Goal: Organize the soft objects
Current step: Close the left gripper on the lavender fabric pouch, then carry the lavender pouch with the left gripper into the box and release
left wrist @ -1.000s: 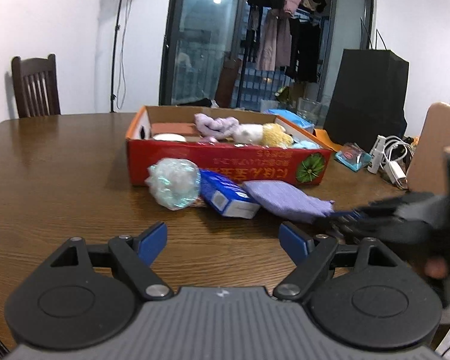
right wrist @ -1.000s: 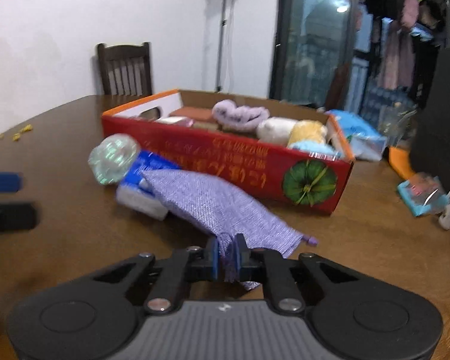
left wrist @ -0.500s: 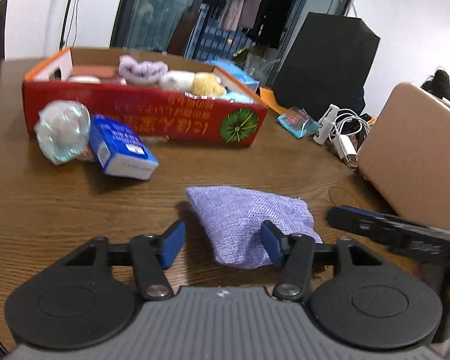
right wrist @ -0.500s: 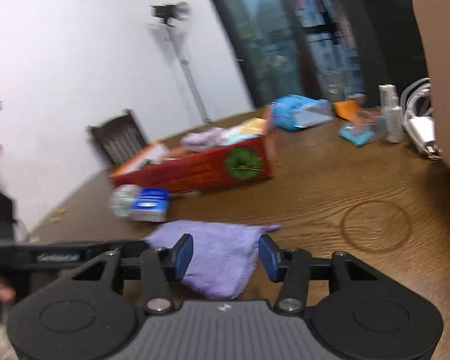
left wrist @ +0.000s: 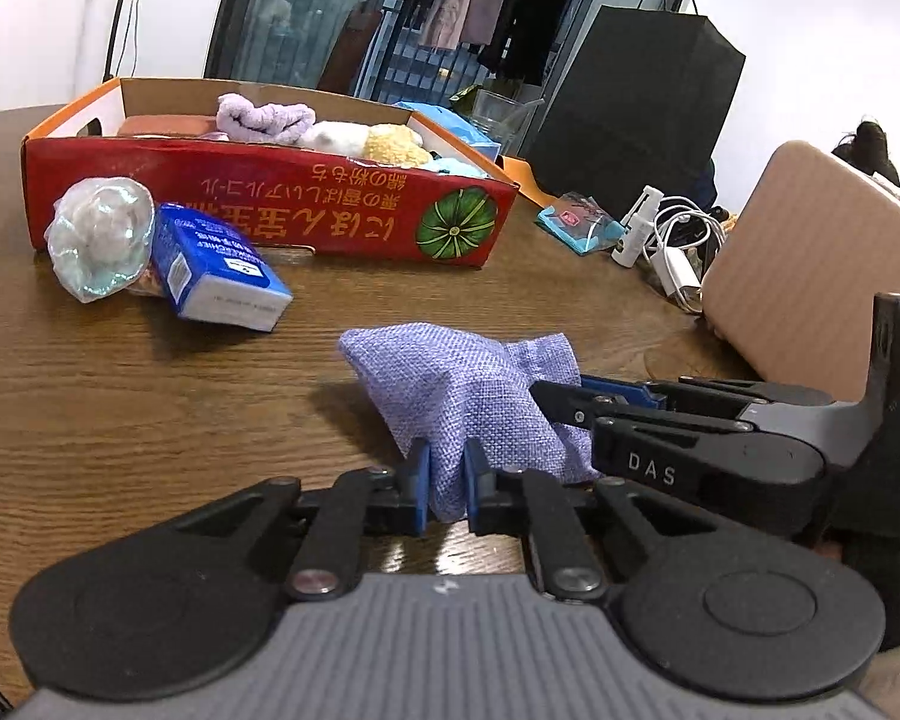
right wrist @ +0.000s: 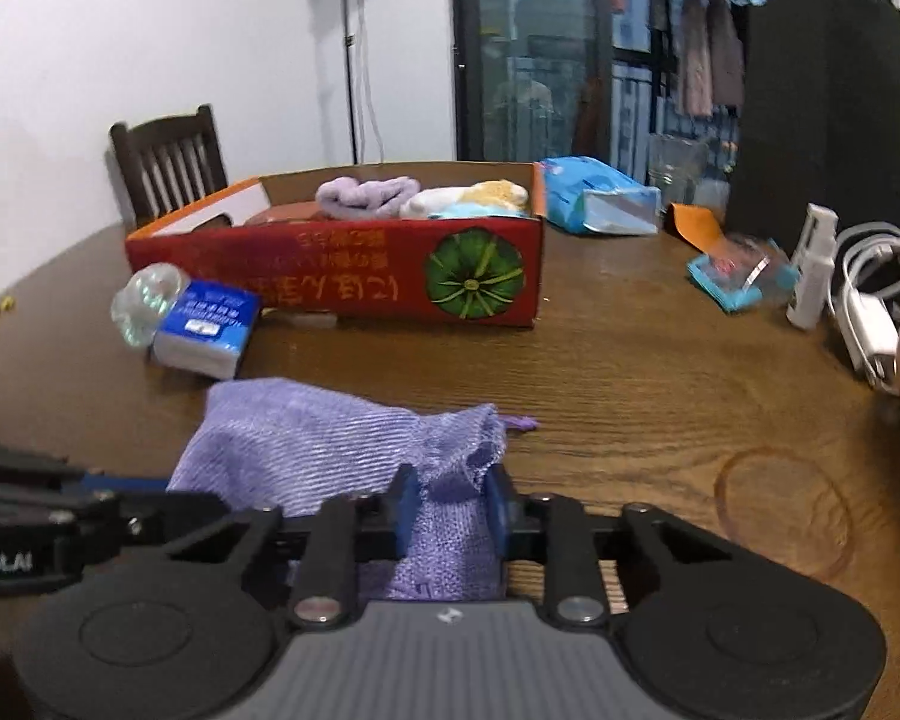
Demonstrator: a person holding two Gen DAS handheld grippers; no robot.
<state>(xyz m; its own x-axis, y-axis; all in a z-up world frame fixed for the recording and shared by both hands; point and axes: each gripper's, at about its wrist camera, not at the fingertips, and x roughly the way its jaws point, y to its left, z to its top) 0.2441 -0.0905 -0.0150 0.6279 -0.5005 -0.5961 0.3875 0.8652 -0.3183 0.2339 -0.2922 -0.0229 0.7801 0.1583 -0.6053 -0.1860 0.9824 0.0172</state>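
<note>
A purple woven pouch (left wrist: 450,378) lies on the wooden table, in front of the red cardboard box (left wrist: 330,216). My left gripper (left wrist: 447,489) is shut on the pouch's near edge, with cloth bunched between its blue pads. My right gripper (right wrist: 448,507) comes in from the right side; its jaws are closing on the pouch's (right wrist: 306,444) gathered open end, which is pinched between the pads. The box (right wrist: 360,282) holds a lilac towel (left wrist: 264,114) and other soft items. A blue tissue pack (left wrist: 216,264) and a plastic-wrapped ball (left wrist: 99,237) lie against the box's front wall.
To the right are a teal packet (left wrist: 579,222), white charger cables (left wrist: 678,240) and a tan ribbed case (left wrist: 810,276). A black bag (left wrist: 630,108) and a blue wipes pack (right wrist: 594,195) stand behind the box. A chair (right wrist: 168,162) is at the far side.
The right gripper let the pouch go on the table, swung round and is pinching it again. The left gripper moved in and down and shut on the pouch's edge.
</note>
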